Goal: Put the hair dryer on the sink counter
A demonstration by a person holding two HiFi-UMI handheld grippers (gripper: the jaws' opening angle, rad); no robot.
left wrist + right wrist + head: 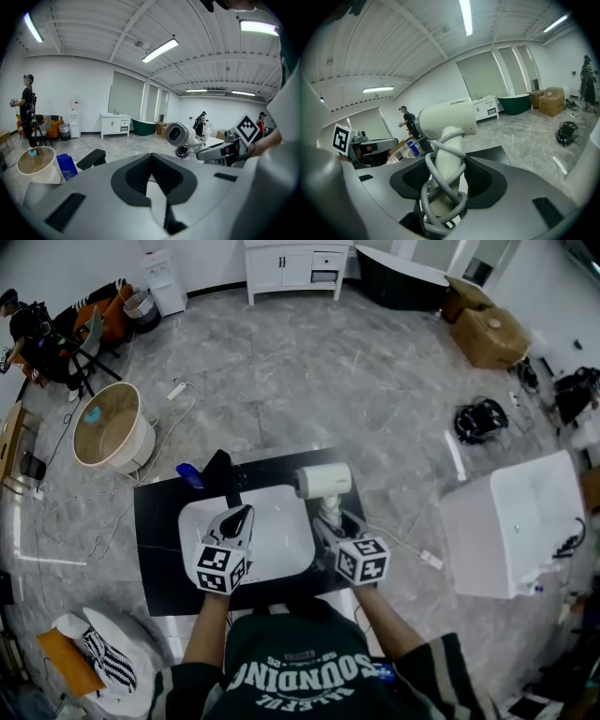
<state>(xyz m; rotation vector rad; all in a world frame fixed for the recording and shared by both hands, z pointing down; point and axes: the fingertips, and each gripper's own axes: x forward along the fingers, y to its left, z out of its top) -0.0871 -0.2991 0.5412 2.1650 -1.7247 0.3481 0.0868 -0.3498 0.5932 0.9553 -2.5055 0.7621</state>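
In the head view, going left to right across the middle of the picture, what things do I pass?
round tub → blue bottle → left gripper → hair dryer → white box

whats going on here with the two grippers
A person holds a gripper in each hand over a black sink counter with a white basin. The right gripper grips a white hair dryer by its cord-wrapped handle, upright near the basin's far right corner. The left gripper hangs shut and empty over the basin.
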